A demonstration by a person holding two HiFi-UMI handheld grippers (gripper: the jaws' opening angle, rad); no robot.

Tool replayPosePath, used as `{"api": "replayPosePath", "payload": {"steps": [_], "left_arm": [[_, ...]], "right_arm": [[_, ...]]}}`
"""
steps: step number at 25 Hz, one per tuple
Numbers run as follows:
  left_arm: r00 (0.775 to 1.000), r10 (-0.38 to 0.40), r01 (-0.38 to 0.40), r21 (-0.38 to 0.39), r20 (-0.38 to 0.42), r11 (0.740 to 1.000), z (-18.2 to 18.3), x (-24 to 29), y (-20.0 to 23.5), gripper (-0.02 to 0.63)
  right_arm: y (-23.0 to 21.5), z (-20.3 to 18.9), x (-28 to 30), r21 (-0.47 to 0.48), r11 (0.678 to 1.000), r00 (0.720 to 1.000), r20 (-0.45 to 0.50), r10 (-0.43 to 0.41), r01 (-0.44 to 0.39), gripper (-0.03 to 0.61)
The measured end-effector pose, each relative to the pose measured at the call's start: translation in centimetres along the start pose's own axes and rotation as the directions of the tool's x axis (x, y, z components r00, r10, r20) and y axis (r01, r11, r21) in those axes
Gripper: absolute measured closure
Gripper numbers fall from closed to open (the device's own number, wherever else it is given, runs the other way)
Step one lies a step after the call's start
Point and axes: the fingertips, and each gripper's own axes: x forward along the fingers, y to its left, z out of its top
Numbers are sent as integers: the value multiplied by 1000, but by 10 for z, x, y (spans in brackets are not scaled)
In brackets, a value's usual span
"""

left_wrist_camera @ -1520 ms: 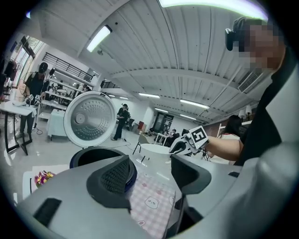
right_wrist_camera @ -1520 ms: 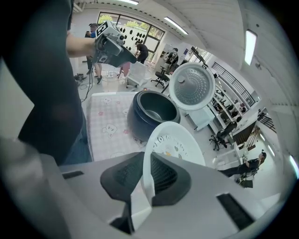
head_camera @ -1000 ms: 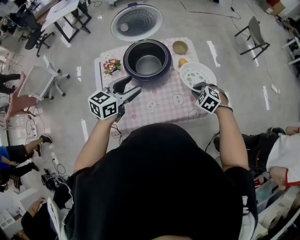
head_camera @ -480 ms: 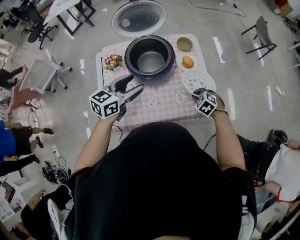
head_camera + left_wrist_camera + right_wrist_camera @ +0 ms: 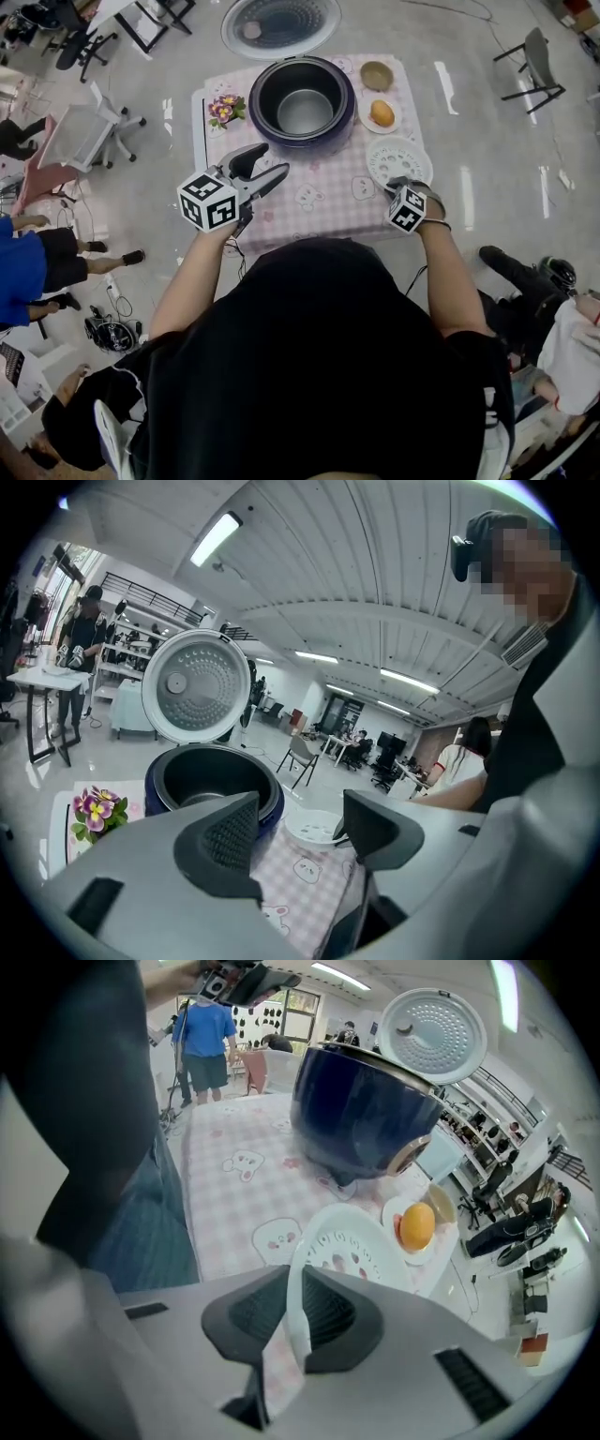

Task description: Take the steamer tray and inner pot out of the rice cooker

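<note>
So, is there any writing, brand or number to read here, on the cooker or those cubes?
No readable text anywhere.
Rice cooker: no legible brand or label.
Left gripper and right gripper: their cubes bear black-and-white square patterns, no letters.
Tablecloth: cartoon faces, no words.

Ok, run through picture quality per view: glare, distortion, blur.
Head view: sharp, edges bent, pale streaks on the floor, likely lamp glare. Left gripper view: strong fisheye, dark corners, ceiling lamp blown out. Right gripper view: fisheye too, dark clothing fills the left, tray rim crisp in the right claw.
</note>
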Motion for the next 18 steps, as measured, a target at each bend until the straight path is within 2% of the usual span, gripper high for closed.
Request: {"api": "replayPosePath", "payload": {"steps": [9, 18], "left_arm": [[1000, -7, 7, -14, -13, 1000, 0, 6, 4, 313], [999, -2, 1, -14, -37, 1000, -7, 8, 5, 314]], "right_arm": [[20, -12, 30, -12, 1000, 999, -40, 22, -23, 525], [41, -32, 59, 46, 997, 995, -67, 68, -65, 518]]}}
